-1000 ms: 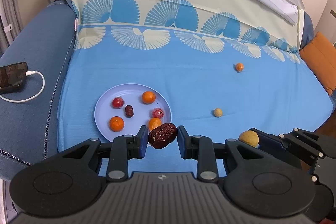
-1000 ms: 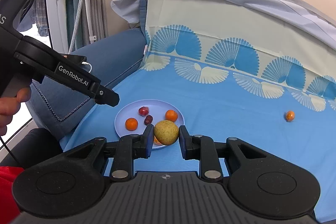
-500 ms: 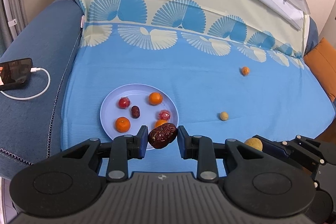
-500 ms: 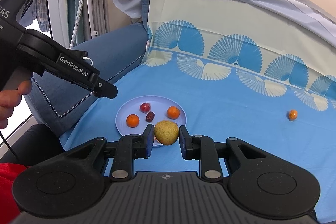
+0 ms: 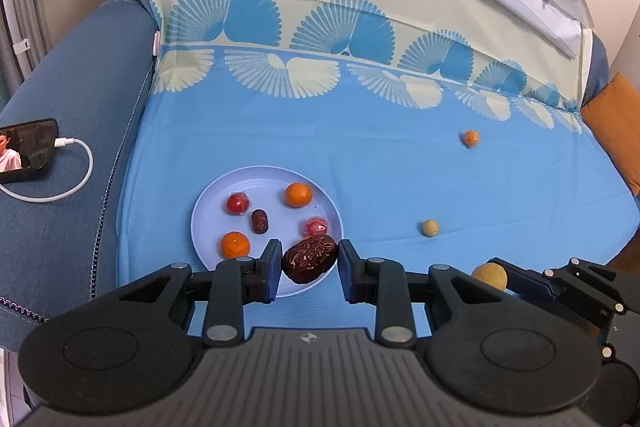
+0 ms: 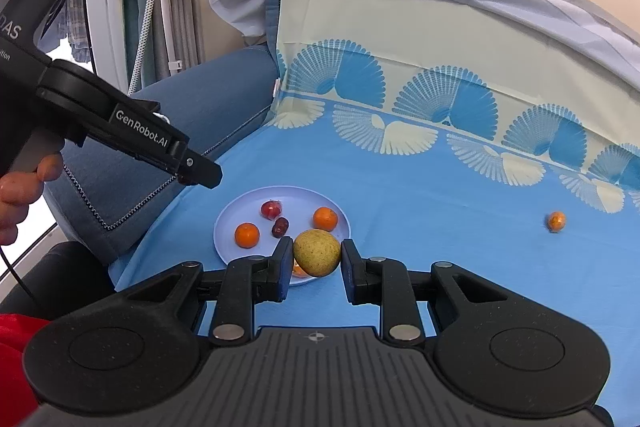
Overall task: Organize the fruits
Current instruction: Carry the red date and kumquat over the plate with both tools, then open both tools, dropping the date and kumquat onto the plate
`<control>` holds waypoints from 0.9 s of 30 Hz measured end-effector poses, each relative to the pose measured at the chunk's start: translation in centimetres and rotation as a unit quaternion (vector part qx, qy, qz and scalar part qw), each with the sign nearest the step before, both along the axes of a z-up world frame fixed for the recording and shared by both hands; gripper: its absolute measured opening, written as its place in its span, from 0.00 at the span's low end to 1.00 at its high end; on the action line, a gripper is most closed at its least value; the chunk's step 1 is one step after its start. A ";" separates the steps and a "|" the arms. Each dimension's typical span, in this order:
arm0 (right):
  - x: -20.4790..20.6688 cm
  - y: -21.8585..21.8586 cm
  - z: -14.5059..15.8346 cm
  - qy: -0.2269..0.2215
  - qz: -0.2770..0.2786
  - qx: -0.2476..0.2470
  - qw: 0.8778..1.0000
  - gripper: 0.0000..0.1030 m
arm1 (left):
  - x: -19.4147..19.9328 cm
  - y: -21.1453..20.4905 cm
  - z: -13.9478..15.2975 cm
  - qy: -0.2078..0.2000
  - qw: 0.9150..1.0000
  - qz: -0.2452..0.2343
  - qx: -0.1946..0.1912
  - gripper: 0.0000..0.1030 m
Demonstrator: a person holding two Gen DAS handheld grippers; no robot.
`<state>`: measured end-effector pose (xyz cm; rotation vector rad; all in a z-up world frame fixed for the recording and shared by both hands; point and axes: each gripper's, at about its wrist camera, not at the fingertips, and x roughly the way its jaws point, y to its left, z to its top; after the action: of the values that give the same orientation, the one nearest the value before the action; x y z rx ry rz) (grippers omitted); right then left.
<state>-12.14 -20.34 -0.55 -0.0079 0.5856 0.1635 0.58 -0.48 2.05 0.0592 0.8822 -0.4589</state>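
My left gripper [image 5: 308, 263] is closed on a wrinkled dark date [image 5: 309, 258], whose long axis lies across, from pad to pad, and the near edge of the pale plate [image 5: 208, 211] is directly under and in front of it, so I judge the drop needs only a small reach forward. My right gripper [image 6: 316, 259] is clamped on a round yellow-green fruit [image 6: 317, 252], also just short of the plate's near rim. On the plate I count two oranges, two red fruits and one small date; another orange piece is partly hidden there. On the blue sheet [image 5: 400, 179] two fruits lie loose: one small orange [image 5: 471, 138], far right, and one pale ball [image 5: 430, 227]
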 end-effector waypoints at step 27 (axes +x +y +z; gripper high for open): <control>12.8 3.3 -6.6 0.070 0.059 -0.005 0.996 0.26 | 10.1 0.2 -7.3 0.066 0.996 0.054 0.040 0.32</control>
<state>0.70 -17.04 -7.17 -0.0407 0.7273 0.2774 10.69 -0.31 -5.20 0.0537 1.0280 -0.3290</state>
